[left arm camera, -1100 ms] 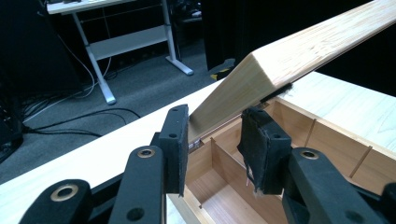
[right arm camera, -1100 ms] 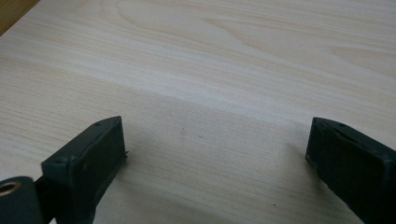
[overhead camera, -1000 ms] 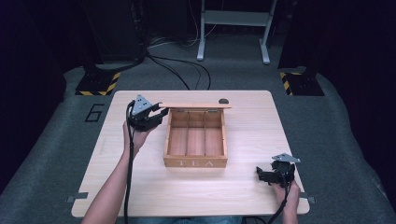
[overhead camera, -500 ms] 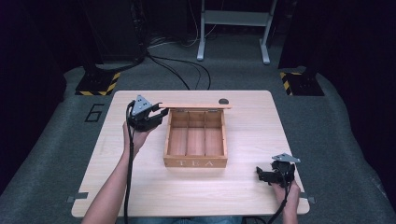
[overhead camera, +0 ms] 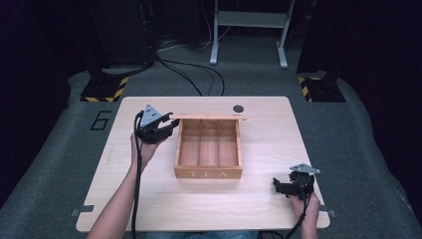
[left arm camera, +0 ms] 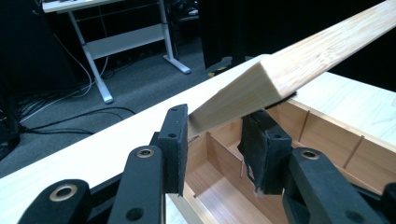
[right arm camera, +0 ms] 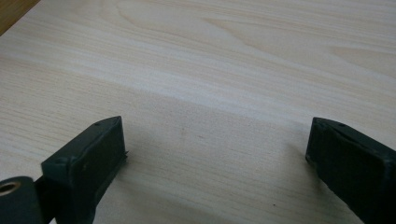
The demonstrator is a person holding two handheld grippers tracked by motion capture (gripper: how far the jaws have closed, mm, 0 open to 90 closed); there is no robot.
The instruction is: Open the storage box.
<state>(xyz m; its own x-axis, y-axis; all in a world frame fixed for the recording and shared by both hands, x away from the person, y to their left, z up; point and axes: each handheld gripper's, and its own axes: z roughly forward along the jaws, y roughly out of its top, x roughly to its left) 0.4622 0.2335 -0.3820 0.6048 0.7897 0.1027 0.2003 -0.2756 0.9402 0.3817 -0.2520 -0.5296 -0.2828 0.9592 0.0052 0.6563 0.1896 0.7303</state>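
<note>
Nothing has moved since the earlier frames: both hands hold their places. Left tongs (overhead camera: 168,127) stay clamped on the end of the wooden lid (left arm camera: 299,70), which stands raised along the twelve o'clock edge of the tea box (overhead camera: 209,172) at the middle of the desk (overhead camera: 259,209). Right tongs (right arm camera: 215,154) rest apart over bare desk near five o'clock. Judging by this, the box is already open; the lid is yet to be let go or lowered

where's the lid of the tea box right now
In the high view the lid stands raised along the far edge of the tea box, its left end clamped in the left hand-held gripper.
</note>
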